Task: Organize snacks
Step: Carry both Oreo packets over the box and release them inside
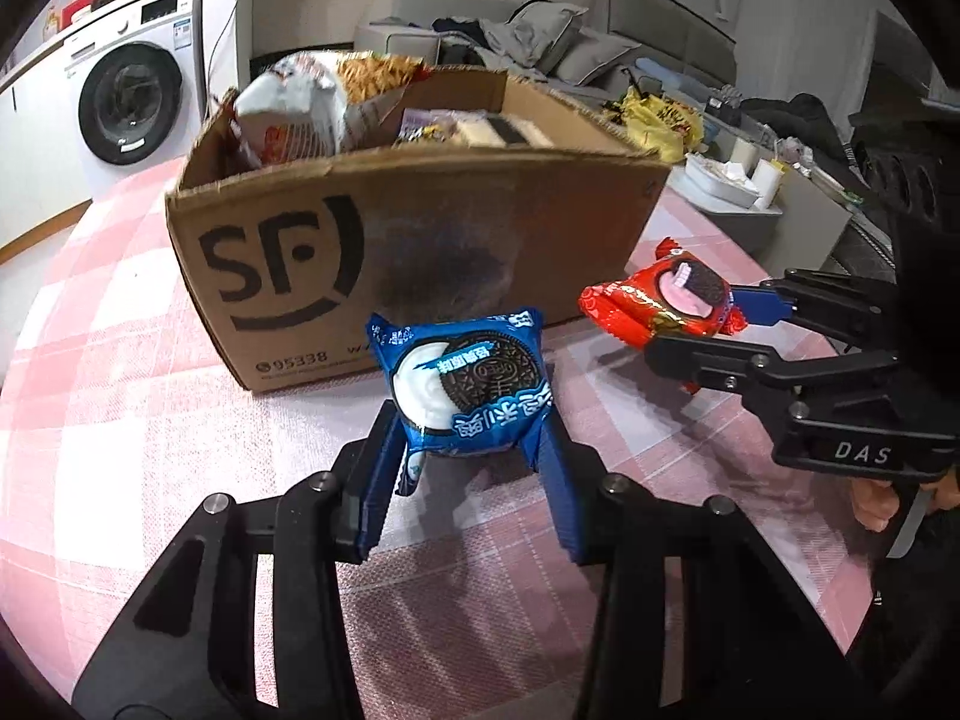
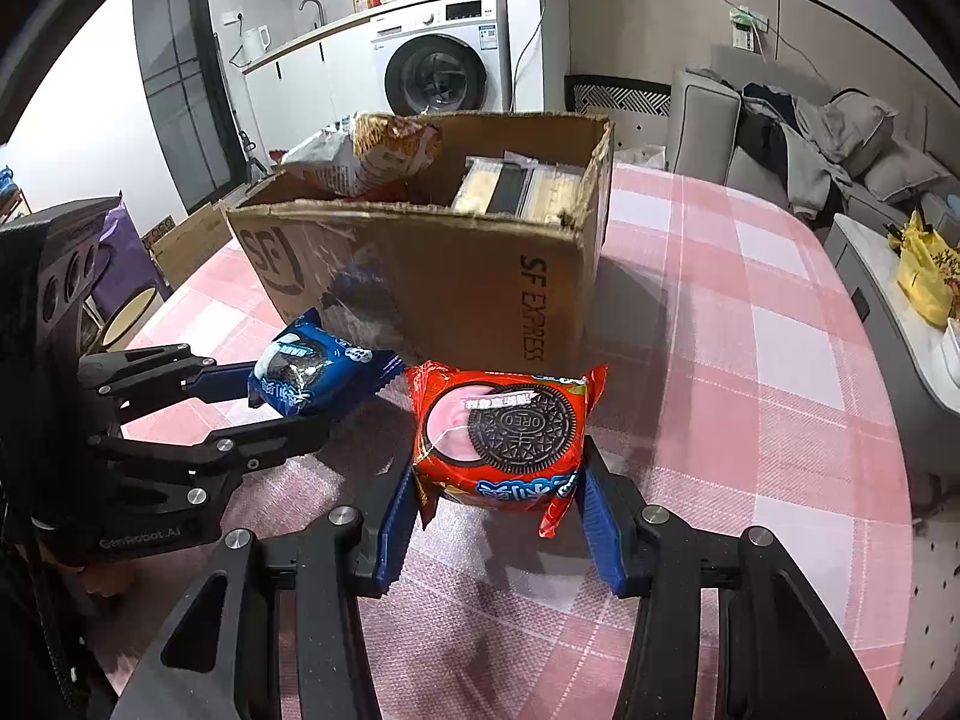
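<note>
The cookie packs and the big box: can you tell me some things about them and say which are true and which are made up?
1. The left gripper holds a blue Oreo pack. True.
2. The right gripper holds a green pack. False: its pack is the red Oreo pack.
3. The cardboard box has snacks in it. True.
4. The box lies on its side. False: it stands upright, open at the top, on the pink checked tablecloth.

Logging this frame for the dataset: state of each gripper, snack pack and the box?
left gripper: shut on blue Oreo pack, held off the table.
right gripper: shut on red Oreo pack, held off the table.
cardboard box: open on top, snacks already inside.
noodle bag: sticks out above the box rim.
</note>
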{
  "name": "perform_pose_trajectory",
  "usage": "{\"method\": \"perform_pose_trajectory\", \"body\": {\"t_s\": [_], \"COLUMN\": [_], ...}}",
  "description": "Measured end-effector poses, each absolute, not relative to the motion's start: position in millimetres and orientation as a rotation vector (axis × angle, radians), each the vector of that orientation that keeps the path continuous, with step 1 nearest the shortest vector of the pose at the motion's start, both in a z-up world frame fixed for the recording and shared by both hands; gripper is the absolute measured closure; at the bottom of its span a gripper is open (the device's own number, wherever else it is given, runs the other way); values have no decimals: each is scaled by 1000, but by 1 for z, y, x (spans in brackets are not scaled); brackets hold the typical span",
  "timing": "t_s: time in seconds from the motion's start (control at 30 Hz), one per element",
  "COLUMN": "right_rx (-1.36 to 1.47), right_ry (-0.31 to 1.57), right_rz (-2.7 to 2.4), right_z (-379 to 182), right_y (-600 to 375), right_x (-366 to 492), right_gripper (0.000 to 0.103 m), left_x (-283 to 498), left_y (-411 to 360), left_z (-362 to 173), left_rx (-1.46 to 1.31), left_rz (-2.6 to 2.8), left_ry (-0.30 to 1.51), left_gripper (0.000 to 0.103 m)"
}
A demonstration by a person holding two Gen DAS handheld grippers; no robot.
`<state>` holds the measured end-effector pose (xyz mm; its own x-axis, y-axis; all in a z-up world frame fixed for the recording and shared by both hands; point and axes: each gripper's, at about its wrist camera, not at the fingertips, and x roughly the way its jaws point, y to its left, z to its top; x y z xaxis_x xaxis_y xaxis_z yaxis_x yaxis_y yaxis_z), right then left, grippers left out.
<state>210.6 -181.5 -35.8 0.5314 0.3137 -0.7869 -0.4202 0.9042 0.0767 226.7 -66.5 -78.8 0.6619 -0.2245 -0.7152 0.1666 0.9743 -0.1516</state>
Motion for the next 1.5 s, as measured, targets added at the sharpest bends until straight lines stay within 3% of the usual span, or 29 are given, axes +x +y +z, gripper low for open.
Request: {"method": "perform_pose_trajectory", "body": {"t_s": [0.93,1.5], "right_rx": [-48,-4], "right_ry": [689,707], "right_rz": [443,460], "right_z": [44,48], "right_y": [-190,-168], "right_x": [176,232], "right_gripper": [53,53], "left_x": [152,210], "left_y": [-19,0], "left_z": [36,41], "left_rx": [-111,-143], "left_rz": [-152,-90], "left_ry": [582,593], "left_gripper": [62,62]}}
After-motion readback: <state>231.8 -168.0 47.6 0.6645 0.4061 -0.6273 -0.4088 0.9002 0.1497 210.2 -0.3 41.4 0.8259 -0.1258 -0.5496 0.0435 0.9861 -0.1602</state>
